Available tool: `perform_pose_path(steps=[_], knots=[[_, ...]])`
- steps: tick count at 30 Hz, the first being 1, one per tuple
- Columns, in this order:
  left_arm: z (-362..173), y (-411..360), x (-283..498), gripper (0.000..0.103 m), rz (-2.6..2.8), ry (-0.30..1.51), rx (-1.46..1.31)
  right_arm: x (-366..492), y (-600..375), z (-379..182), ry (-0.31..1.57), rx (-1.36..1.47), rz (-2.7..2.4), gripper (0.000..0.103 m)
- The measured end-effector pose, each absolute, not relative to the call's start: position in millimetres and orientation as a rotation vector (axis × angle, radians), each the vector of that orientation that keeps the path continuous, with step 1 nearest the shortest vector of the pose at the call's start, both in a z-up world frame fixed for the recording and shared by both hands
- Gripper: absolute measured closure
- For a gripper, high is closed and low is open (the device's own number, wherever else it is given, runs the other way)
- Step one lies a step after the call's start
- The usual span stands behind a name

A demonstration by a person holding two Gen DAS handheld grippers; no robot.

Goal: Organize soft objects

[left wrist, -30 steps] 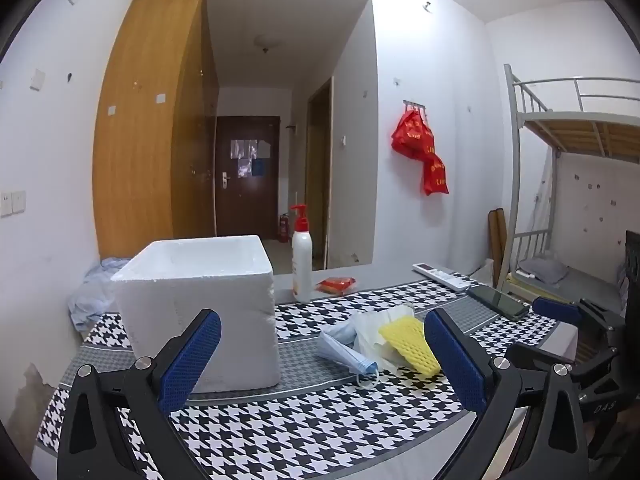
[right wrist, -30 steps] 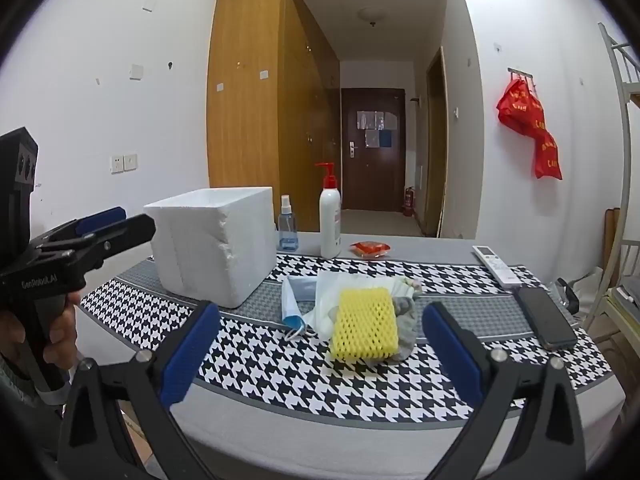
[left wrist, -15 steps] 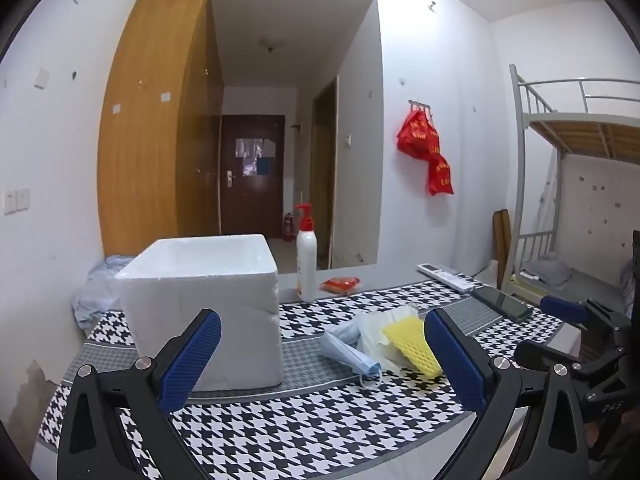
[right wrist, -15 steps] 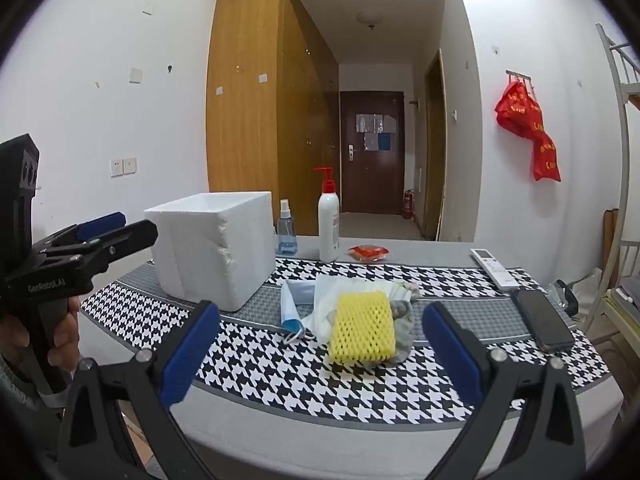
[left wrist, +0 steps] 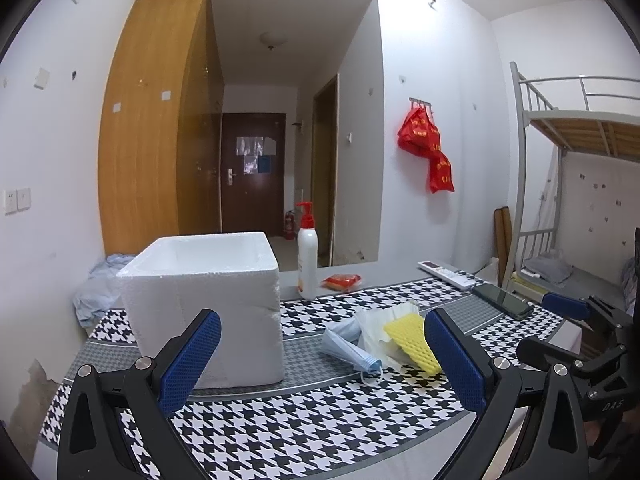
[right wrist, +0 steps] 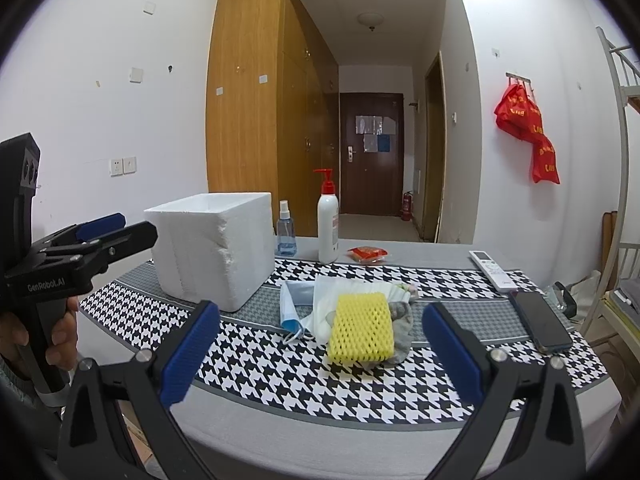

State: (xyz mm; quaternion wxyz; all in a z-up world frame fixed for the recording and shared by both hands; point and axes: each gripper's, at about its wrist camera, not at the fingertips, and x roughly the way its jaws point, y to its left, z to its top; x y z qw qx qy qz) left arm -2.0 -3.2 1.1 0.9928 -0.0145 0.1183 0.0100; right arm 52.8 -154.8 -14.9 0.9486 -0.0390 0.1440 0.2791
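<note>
We note the yellow foam net sleeve [right wrist: 362, 330], a flat rectangle of open mesh, lying on top of a small heap of soft things on the black-and-white houndstooth table cloth [right wrist: 280, 372]; its long axis runs away from the right wrist camera, slightly tilted, near edge toward us. Under it sit a white crumpled paper or cloth sheet [right wrist: 332, 296], a grey soft piece [right wrist: 402, 322] at its right side, and a pale blue face mask [right wrist: 289, 308] folded at the left, ear loop trailing onto the cloth. The heap lies dead ahead of the right gripper [right wrist: 320, 356], centred between its blue-padded fingers, which stand wide apart and hold nothing. From the left gripper [left wrist: 322, 360] the same heap sits ahead and off to the right, the sleeve partly hidden behind the right finger; this gripper is likewise spread wide and empty. We judge the right hand the nearer and better aligned for a first pick. The white foam box [right wrist: 212, 248], open-topped, stands just left of the heap, apart from it, and is the likely destination, though we cannot confirm this. Further out: a clear blue spray bottle [right wrist: 286, 228], a white pump bottle with red head [right wrist: 328, 224], a red packet [right wrist: 368, 253], a white remote [right wrist: 493, 270] and a dark phone [right wrist: 542, 322] to the right.
</note>
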Motion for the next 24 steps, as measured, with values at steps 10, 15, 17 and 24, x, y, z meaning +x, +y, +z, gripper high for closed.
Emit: perform_pose_path(steps=[10,15,17,24], knots=[[0.4,-4.3,-1.5,0.001,0.016,0.24,-0.023,52.4,-157.8,-14.2,0.293,-0.075,0.566,0.001],[-2.2,-5.5,-1.8,0.001,0.011,0.242,-0.012,52.4,-157.2,-14.2,0.294,-0.075,0.561,0.001],[-3.0,-5.4,-1.8,0.001,0.007,0.243,-0.009,52.6,-157.5,-14.6,0.294,-0.074,0.561,0.001],[-3.3,-4.2,-0.4,0.001,0.01,0.24,-0.012,56.1,-154.9,-16.8,0.31,-0.075,0.562,0.0]])
